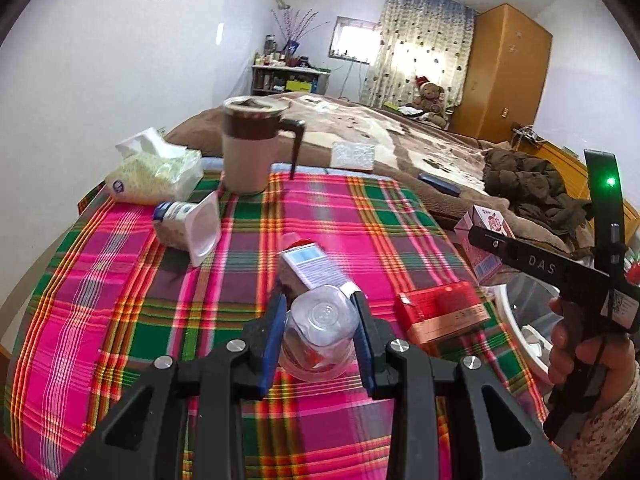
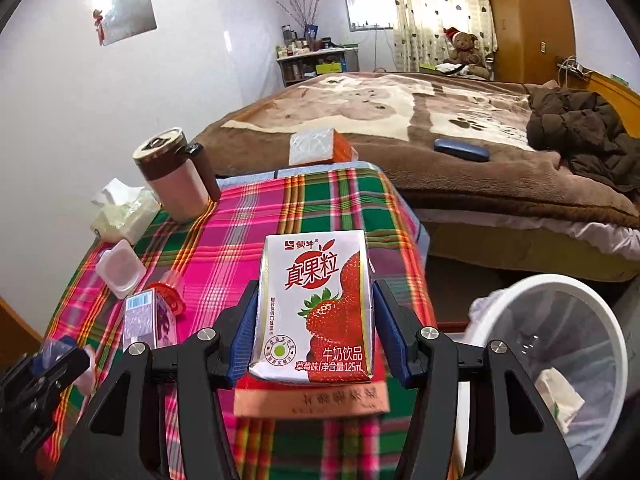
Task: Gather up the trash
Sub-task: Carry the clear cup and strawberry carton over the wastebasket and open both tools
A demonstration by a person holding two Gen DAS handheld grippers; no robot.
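My left gripper (image 1: 320, 332) is shut on a clear plastic bottle (image 1: 320, 316) with a red cap, its base toward the camera, just above the plaid table (image 1: 120, 320). My right gripper (image 2: 315, 292) is shut on a white strawberry milk carton (image 2: 316, 308), held upright over a flat red box (image 2: 312, 398) near the table's right edge. In the left wrist view that carton (image 1: 480, 240) shows at the right, with a hand on the gripper's handle. A white bin (image 2: 540, 280) with a clear liner and some paper inside stands right of the table.
An empty yogurt cup (image 1: 188, 228) lies on its side at the table's left. Behind it are a tissue pack (image 1: 156, 172) and a brown lidded mug (image 1: 252, 148). A bed (image 2: 440, 120) with a brown blanket runs behind the table.
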